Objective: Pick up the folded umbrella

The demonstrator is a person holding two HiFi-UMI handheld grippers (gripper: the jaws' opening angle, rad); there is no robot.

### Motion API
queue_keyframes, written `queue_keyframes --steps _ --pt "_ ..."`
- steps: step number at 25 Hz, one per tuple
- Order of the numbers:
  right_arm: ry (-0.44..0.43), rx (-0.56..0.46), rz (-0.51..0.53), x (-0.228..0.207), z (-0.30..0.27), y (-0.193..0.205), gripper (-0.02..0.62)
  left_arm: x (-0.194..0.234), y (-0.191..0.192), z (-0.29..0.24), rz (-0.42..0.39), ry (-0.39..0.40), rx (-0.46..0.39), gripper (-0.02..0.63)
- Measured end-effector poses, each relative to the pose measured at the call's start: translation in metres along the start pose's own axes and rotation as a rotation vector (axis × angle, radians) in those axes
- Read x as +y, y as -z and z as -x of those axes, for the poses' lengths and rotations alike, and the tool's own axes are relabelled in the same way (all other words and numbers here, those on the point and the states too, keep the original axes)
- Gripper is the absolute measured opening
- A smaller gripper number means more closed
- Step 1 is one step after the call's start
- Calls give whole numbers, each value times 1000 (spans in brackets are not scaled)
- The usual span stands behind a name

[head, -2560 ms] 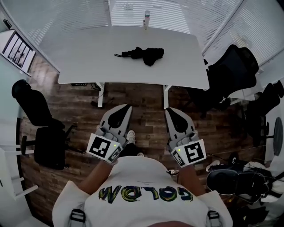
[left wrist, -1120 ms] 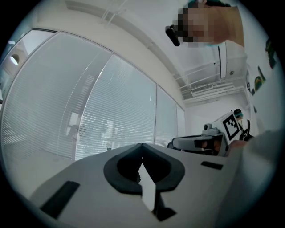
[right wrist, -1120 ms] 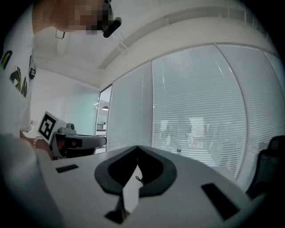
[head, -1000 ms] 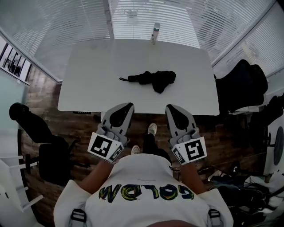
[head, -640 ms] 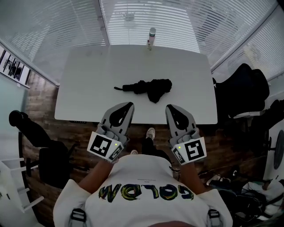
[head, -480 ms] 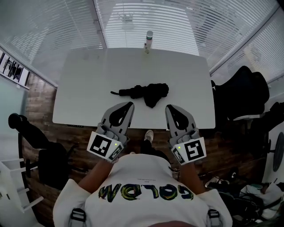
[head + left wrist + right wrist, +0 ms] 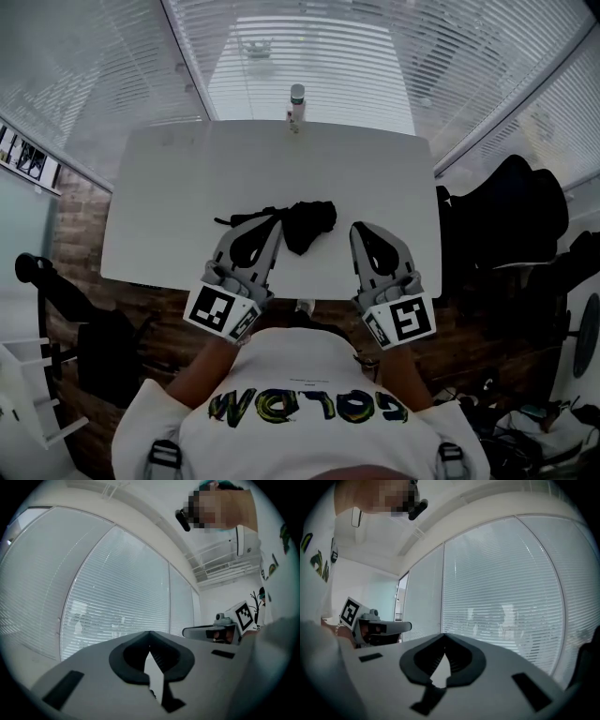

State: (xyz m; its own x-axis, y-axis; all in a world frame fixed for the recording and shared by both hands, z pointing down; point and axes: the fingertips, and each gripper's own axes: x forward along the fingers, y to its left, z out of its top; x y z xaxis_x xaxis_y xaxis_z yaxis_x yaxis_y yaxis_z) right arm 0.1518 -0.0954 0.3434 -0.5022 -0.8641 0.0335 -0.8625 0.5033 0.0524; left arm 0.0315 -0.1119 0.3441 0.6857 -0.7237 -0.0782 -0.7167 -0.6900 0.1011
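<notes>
Folded umbrella (image 7: 302,221) on bench (image 7: 375,178), long axis 9-to-3, just at 1 o'clock off left gripper (image 7: 273,223), perhaps overlapped; right gripper (image 7: 362,229) farther. Both grippers' fingers pressed together, empty.

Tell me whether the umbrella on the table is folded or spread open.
Folded: the umbrella lies flat on the white table as a small bunched black bundle, its canopy collapsed.

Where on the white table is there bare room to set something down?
Bare: the table's left part, from its edge to the umbrella; the right part beyond the right gripper; the far strip either side of the bottle. Crowded: where the left gripper overlaps the umbrella.
</notes>
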Motion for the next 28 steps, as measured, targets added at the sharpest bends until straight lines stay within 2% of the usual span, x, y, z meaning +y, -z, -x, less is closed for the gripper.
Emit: queue_keyframes --steps 5,12,28 --pt "-8 0 5 -25 -6 6 11 -4 5 -24 1 -6 -7 11" --pt "-21 10 0 -38 -18 11 11 7 10 -40 7 -23 1 11" --pt "-20 16 32 -25 -90 -3 11 75 2 -50 35 6 6 11"
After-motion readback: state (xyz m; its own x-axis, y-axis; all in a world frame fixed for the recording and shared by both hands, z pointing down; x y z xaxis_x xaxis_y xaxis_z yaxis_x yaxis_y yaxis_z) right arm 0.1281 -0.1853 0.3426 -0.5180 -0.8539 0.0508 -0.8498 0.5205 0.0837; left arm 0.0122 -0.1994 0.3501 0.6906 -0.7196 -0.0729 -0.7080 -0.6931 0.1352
